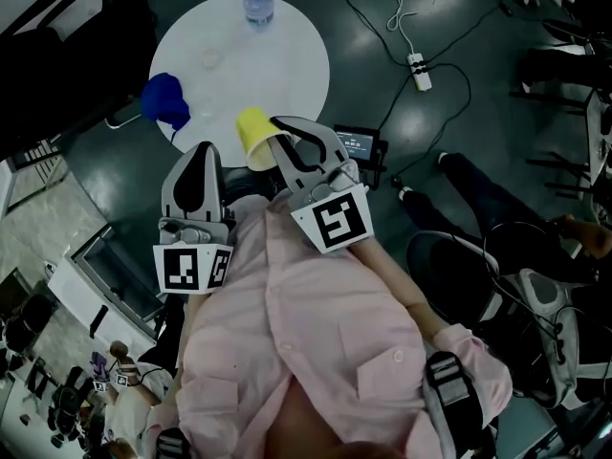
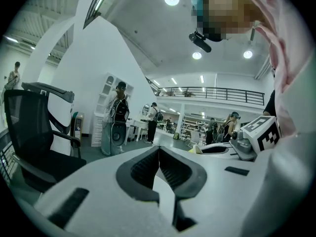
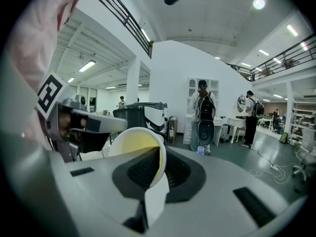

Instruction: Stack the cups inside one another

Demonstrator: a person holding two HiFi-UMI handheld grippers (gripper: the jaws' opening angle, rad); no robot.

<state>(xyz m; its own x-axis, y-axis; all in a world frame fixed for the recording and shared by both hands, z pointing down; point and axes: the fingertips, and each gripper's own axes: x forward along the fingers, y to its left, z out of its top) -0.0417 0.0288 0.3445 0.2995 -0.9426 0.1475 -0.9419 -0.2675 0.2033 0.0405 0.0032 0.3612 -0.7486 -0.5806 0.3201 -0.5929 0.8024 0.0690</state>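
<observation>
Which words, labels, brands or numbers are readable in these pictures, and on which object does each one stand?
No text can be read.
Cubes on the left gripper and right gripper: square code patterns, no letters.
Display of the dark box: too small to read.
Label of the bottle on the white table: blurred.

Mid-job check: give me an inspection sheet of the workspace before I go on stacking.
Surface: round white table on a dark floor.
Job's things: yellow cup held up at the table's near edge; blue cup at its left edge.
Clutter: water bottle at the far edge.
Grippers: right gripper shut on the yellow cup's wall; left gripper shut, empty.
Cables: power strip on the floor, right of the table.
Surroundings: seated person's legs at right; office chair nearby.
</observation>
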